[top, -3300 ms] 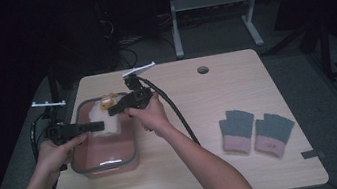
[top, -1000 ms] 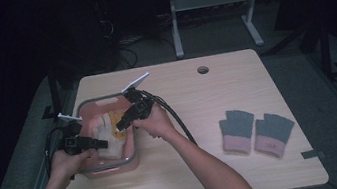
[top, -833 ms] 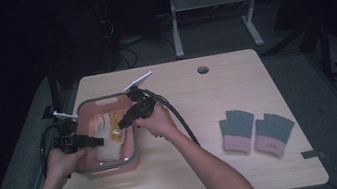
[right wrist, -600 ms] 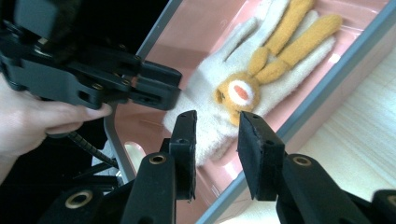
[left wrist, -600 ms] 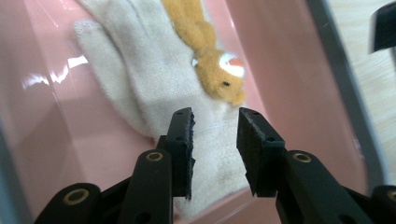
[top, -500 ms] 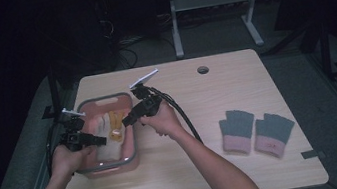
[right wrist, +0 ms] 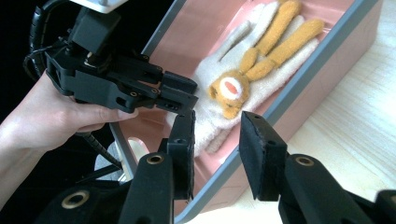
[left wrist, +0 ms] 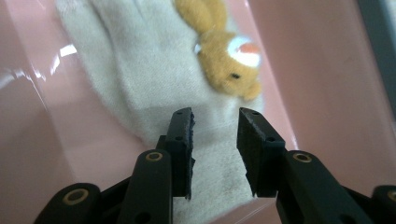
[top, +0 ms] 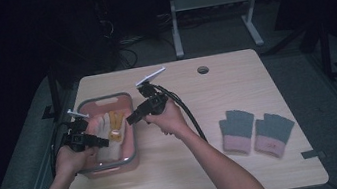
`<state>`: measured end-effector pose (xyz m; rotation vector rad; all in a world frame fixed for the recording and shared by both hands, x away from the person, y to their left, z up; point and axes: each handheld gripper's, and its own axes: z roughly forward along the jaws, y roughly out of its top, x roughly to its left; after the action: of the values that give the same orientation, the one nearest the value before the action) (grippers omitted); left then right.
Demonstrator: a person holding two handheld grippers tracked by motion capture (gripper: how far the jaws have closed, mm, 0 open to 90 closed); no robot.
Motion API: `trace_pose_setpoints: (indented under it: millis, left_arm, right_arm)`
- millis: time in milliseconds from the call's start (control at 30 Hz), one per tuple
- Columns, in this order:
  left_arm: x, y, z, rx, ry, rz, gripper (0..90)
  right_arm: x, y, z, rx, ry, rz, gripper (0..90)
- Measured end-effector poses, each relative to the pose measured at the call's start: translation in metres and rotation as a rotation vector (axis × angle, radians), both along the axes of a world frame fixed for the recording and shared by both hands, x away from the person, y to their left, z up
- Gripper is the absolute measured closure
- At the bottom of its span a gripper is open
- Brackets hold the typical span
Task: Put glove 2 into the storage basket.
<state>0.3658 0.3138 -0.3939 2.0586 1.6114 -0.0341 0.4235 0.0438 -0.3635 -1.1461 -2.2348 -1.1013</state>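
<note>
Where bin rim point(top: 132, 130) ends, bare tabletop point(top: 203, 170) beyond.

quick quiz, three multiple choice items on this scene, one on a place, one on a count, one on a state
1. Where does the cream bunny glove lie?
A. in the pink bin
B. beside the grey gloves
C. hanging off the table's edge

2. How many grey-and-pink gloves lie on the bare tabletop?
A. one
B. two
C. four

3. How do the right tongs stand?
A. clamped on the bunny glove
B. open, nothing between them
C. clamped on a grey glove

Answers:
1 A, the right gripper view shows the glove flat on the bin's floor.
2 B, the high view shows a pair side by side at the table's right.
3 B, the jaws stand apart above the bin's rim, gripping nothing.
</note>
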Motion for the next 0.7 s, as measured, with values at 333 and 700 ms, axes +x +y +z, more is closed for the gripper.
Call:
trace_pose_setpoints:
  millis: [333, 700]
  left_arm:
    - [-0.006, -0.001, 0.018, -0.113, -0.091, -0.019, 56.9]
    - [-0.007, -0.012, 0.028, -0.162, -0.115, -0.043, 55.1]
  right_arm:
    - [-0.003, -0.015, 0.006, 0.014, -0.015, -0.021, 63.9]
    - [-0.004, -0.031, 0.005, 0.033, -0.010, -0.041, 63.4]
